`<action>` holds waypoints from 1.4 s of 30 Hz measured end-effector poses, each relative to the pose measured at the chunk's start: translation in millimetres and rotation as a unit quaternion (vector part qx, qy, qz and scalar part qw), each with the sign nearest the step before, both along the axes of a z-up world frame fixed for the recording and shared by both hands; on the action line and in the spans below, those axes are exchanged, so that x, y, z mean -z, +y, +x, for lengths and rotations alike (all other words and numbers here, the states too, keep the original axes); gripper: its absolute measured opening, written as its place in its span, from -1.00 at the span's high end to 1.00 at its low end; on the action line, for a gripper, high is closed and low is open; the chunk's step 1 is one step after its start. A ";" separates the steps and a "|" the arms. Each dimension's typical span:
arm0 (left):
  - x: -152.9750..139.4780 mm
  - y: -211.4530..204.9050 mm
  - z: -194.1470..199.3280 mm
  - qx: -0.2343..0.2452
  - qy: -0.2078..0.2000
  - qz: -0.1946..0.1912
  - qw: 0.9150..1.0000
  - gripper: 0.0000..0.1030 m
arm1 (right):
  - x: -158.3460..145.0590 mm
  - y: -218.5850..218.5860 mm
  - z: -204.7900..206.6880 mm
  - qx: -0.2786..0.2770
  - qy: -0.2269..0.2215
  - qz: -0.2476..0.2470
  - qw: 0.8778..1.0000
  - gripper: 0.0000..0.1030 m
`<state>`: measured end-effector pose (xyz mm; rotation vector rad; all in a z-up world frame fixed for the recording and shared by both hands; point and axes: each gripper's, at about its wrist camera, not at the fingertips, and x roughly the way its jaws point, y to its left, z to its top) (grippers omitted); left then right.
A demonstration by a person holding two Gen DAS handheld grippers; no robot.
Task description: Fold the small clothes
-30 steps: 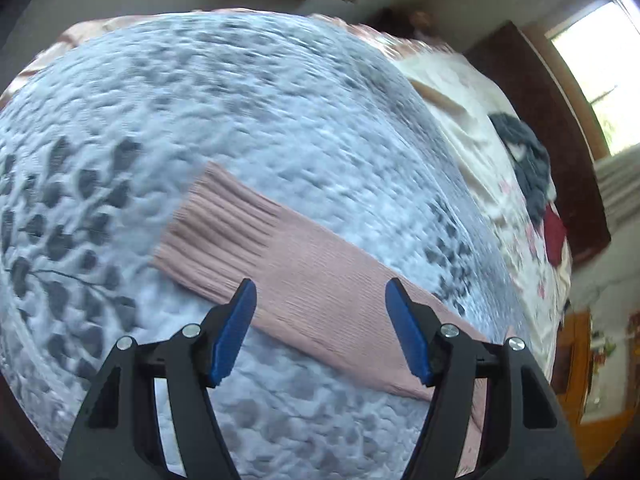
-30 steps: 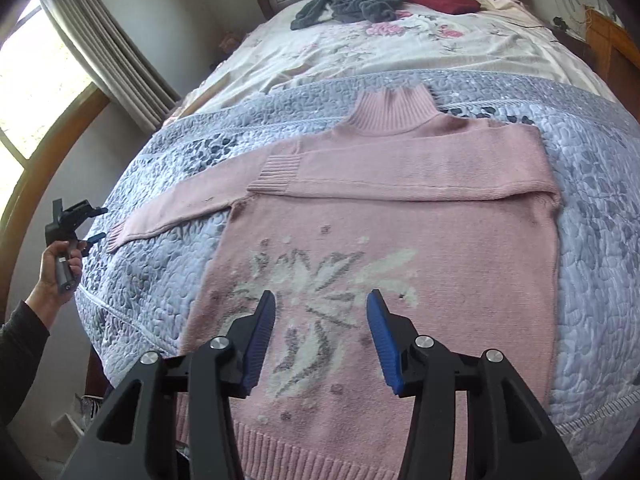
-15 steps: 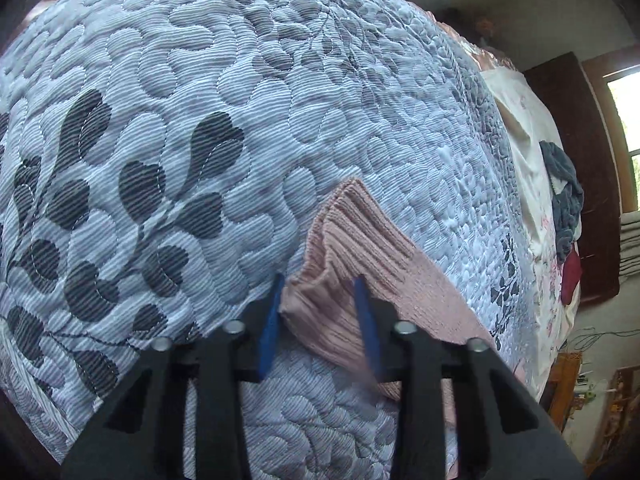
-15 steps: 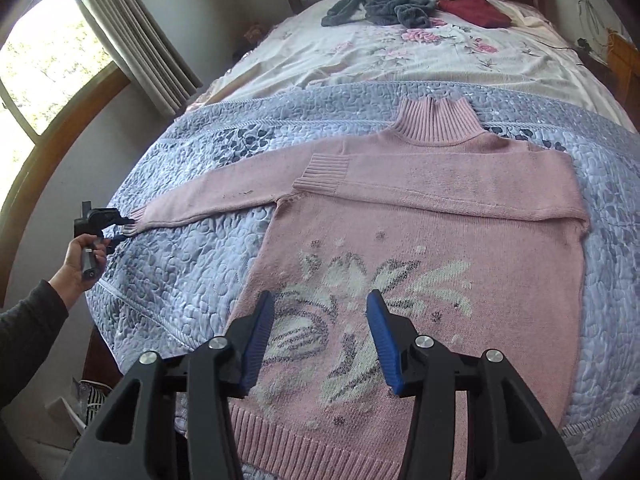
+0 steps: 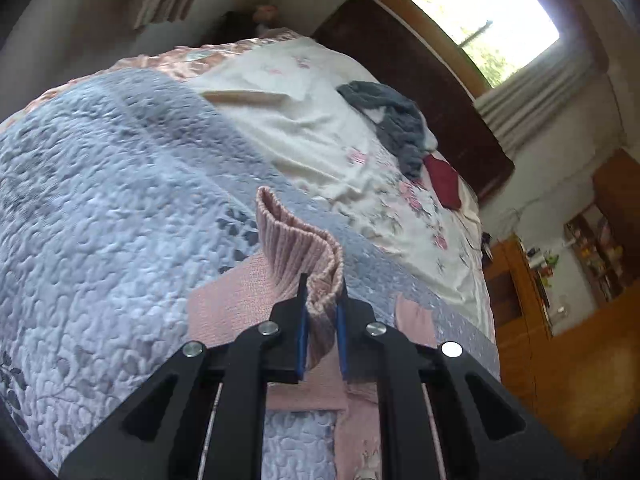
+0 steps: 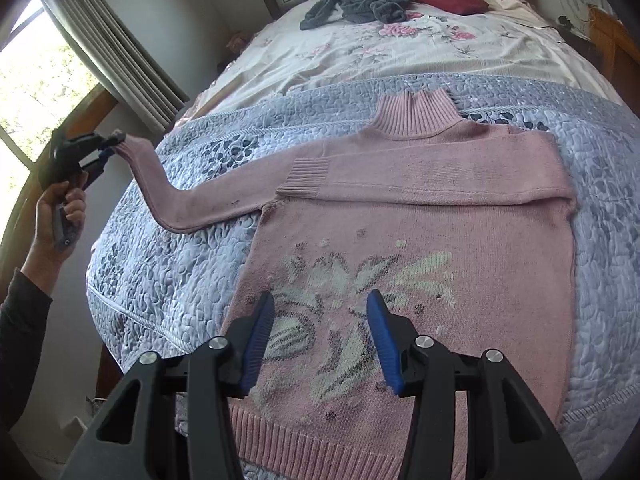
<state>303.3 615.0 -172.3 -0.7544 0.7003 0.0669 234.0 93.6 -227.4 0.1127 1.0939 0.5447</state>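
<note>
Lying flat on the grey-blue quilted bedspread point(image 6: 168, 280), the pink knitted turtleneck sweater with a pale leaf motif point(image 6: 400, 272) spreads directly ahead of and beneath the right gripper point(image 6: 320, 336), whose blue-padded jaws stand apart, grasping nothing. The left gripper point(image 5: 320, 316) is clenched on the ribbed cuff of the sweater's sleeve point(image 5: 298, 244), which rises off the bedspread between its fingers; the other sleeve lies folded across the chest.

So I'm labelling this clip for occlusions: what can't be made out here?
- Sweater hem: right wrist view, behind the right gripper.
- Cuff end: left wrist view, pinched inside the left gripper.
- Shelf items: left wrist view, too small.
</note>
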 end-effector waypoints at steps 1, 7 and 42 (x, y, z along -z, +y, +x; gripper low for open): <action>-2.7 -20.7 12.0 0.021 -0.003 0.009 1.000 0.82 | 0.4 -3.5 2.0 0.002 0.001 -0.001 1.000 0.05; 12.5 -133.3 76.1 0.125 0.005 0.038 0.991 0.82 | 9.2 -31.0 16.9 0.034 0.015 0.000 0.999 0.05; 172.9 -185.6 40.6 0.146 0.062 -0.160 0.974 -0.49 | 197.0 -0.6 277.4 0.062 0.346 0.211 0.912 0.05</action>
